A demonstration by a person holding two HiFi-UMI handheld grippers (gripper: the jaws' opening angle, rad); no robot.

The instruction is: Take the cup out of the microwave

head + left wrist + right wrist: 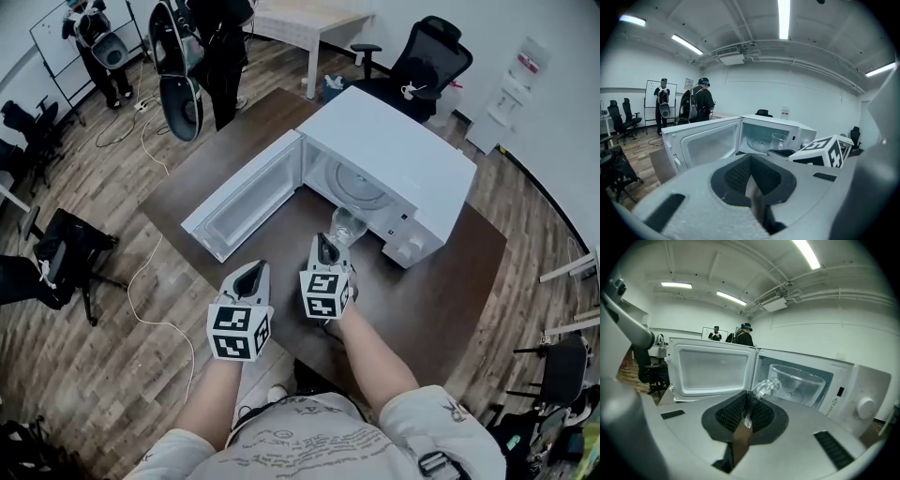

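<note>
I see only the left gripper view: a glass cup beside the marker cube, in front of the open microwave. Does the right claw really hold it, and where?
Observer: Yes. In the right gripper view the right claw is shut on the handle of the cup.
Operator: Is the cup inside the cavity?
Observer: The head view shows it just in front of the opening of the microwave, raised off the table.
Operator: Is anything in it?
Observer: In the right gripper view the clear glass looks empty.

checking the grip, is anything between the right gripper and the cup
Nothing: the right gripper grips the cup directly by its handle, seen in the right gripper view.
</note>
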